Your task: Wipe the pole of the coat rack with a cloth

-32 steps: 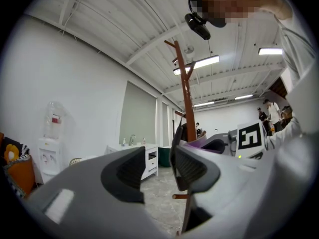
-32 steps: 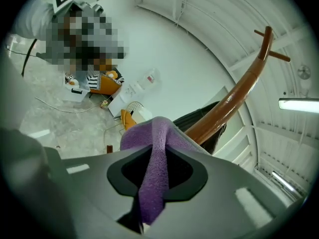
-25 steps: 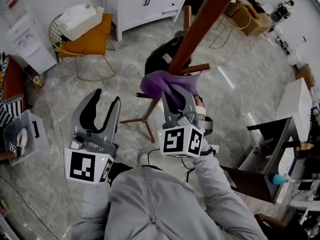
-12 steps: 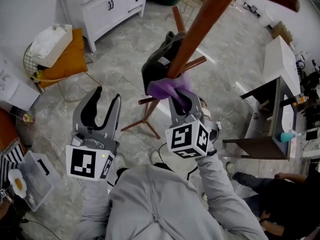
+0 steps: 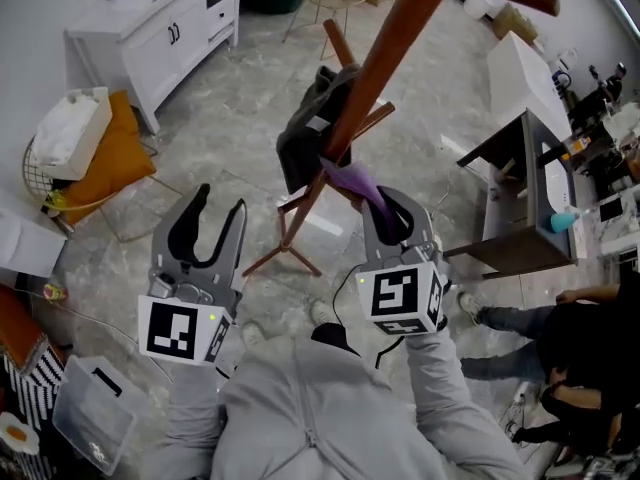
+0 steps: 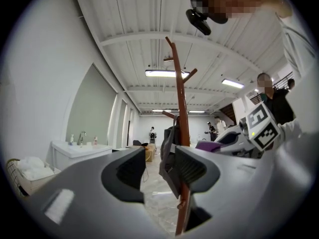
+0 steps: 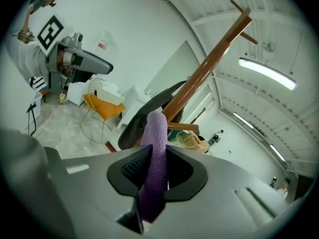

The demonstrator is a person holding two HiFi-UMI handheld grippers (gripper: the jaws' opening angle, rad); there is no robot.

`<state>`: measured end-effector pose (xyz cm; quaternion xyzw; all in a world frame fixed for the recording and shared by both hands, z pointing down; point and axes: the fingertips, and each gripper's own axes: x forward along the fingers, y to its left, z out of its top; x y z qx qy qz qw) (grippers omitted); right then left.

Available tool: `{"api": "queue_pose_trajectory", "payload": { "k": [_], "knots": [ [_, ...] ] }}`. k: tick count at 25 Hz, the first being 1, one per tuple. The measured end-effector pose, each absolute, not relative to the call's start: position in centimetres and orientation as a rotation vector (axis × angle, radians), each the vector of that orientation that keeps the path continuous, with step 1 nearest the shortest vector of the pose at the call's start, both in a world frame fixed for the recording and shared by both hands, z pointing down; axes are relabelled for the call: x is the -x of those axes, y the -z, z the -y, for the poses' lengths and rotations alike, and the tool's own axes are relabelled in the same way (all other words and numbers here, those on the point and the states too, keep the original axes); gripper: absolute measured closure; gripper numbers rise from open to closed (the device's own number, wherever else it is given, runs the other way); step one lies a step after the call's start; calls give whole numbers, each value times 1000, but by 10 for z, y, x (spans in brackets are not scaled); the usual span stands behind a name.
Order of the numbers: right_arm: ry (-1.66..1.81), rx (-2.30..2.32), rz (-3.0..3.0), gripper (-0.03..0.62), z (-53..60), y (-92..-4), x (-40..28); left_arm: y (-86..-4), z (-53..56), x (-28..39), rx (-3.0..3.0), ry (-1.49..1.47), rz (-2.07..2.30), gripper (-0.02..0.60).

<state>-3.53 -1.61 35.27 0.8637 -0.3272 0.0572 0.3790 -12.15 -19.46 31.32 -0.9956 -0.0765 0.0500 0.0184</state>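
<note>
The fingers of our right gripper (image 7: 155, 169) are pressed on the purple cloth (image 5: 351, 179), and its free end lies against the coat rack pole (image 5: 374, 64), just below a black item (image 5: 299, 140) hanging from the pole. Our left gripper (image 5: 218, 202) has its fingers spread and empty, left of the pole and apart from it.

Around the one coat rack (image 5: 372, 73) there are two grippers, a left gripper (image 5: 222, 200) and a right gripper (image 5: 396, 208) on the near side, one purple cloth (image 5: 356, 181), one dark bag (image 5: 300, 140) hanging on it, and, well apart, one white cabinet (image 5: 150, 18) and one orange cushion (image 5: 105, 158).
</note>
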Motion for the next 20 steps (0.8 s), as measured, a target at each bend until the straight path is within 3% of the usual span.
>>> {"api": "queue_pose_trajectory", "payload": {
  "k": [9,20],
  "knots": [
    [84,-2489,637,534,-11,-252,76,-317,193,138,3095,-149,377,376],
    [734,-2434,347,534,22,-126,90,-322,211,159,3117,-132,358,376]
  ]
}}
